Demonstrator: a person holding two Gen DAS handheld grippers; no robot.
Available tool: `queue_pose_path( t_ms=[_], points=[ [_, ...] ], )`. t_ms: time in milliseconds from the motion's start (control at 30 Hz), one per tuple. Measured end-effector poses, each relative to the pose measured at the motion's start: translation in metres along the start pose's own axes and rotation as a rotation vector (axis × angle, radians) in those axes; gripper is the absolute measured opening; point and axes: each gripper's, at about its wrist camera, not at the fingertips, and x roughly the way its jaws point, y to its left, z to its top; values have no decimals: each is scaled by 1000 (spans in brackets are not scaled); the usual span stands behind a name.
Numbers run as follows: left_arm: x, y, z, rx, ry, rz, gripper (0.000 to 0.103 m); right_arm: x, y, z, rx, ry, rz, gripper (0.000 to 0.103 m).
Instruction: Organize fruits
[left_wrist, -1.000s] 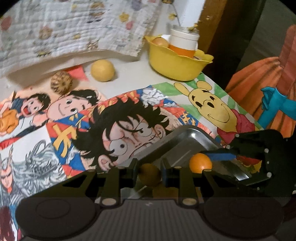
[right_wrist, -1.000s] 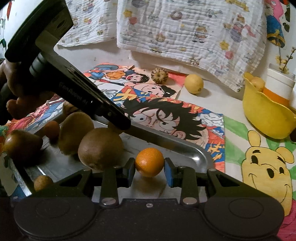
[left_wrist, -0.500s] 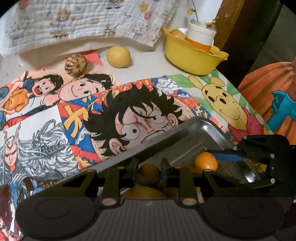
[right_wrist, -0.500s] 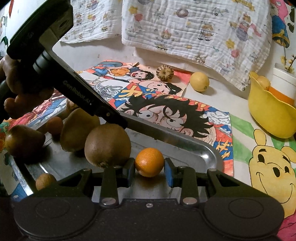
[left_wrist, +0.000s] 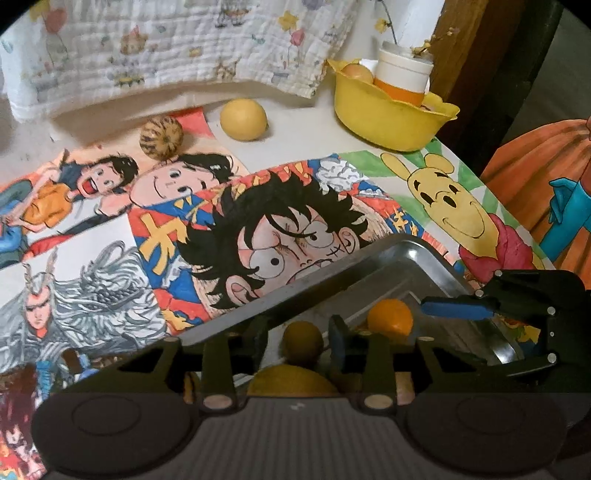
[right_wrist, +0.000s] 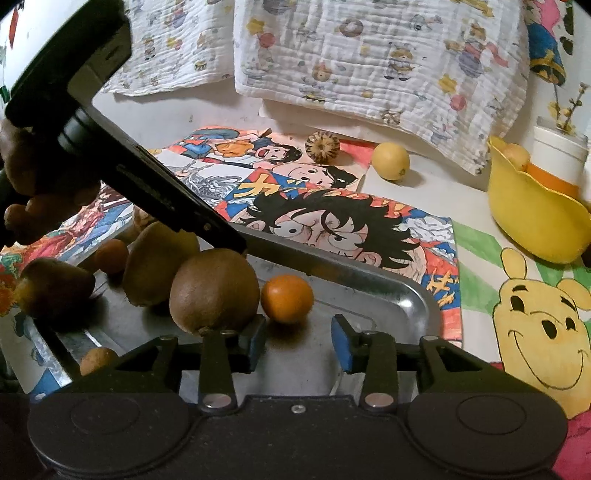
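A metal tray lies on the cartoon-print table cover. My left gripper has its jaws opening around a small brown fruit, with a thin gap at each pad. An orange rests on the tray floor just beyond my right gripper, whose jaws are opening and hold nothing. A brown kiwi sits right beside the orange, against the right gripper's left finger. A yellowish pear and other brown fruits fill the tray's left end. A lemon and a striped round fruit lie on the table behind.
A yellow bowl with a white and orange cup and a fruit stands at the back right. A printed cloth hangs along the back. A person's hand holds the left gripper over the tray's left end.
Both grippers have opened. The left one has let go of the small brown fruit and the right one of the orange, which now lies on the tray ahead of the fingertips.
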Motion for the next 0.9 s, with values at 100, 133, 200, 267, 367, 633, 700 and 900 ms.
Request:
queue_pose_path(
  t_ms=[100,133,200,267,367,633,700,900],
  points=[
    [-14,-5,-5,18,-42,28,66,-7,0,-3,21,-9,-1,51],
    [-18,-6,-7,21,-52,29,70,-10,0,-4,27,-14,-2,53],
    [-28,-9,-12,19,-72,25,76,-15,1,-6,41,-20,-6,59],
    [-37,-10,-17,20,-93,35,85,-20,1,-8,56,-25,-6,64],
    [-53,-13,-29,27,-136,61,92,-28,5,-10,68,-35,-10,72],
    [-87,-7,-66,11,-197,110,102,-48,24,-13,73,-45,20,90],
    [-93,-4,-74,-4,-198,113,102,-51,30,-14,69,-46,30,95],
    [-114,6,-101,-30,-207,129,102,-59,48,-15,67,-37,70,101]
  ],
)
